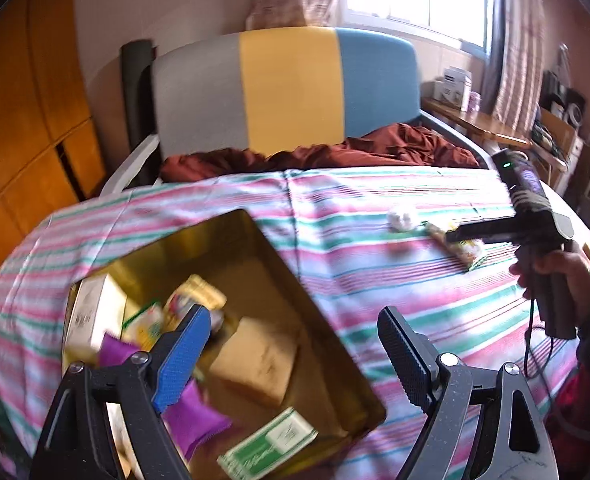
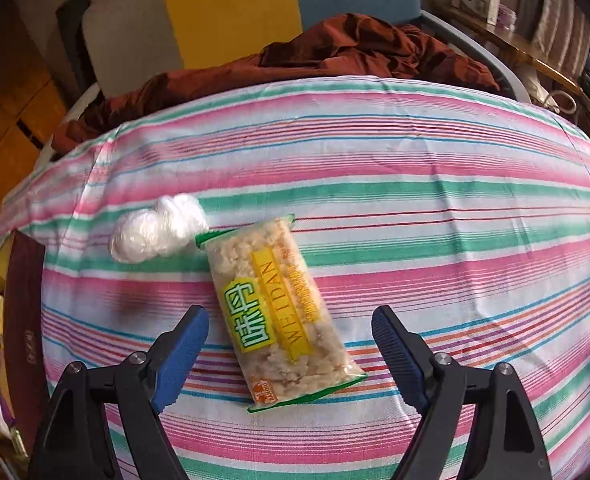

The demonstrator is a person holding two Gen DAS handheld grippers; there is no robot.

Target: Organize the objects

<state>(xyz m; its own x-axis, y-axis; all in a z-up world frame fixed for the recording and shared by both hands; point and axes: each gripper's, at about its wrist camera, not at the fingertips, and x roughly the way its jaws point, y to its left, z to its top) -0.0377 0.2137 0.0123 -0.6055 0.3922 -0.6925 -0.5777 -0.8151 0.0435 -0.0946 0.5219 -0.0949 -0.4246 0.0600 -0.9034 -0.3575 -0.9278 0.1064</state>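
Right gripper (image 2: 291, 334) spread over the clear yellow-labelled snack packet (image 2: 283, 312) — left gripper (image 1: 295, 340) spread above the gold tin box (image 1: 295, 280), empty.

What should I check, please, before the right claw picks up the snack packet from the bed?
1. Right claw open, empty: ok.
2. Clear plastic snack packet with yellow label between its fingers: ok.
3. Packet flat on the striped pink, green and white bedsheet: ok.
4. Crumpled white plastic ball clear of the packet: not ok, at its top corner.
5. Gold metal tin has room: ok.
6. Left claw empty: ok.
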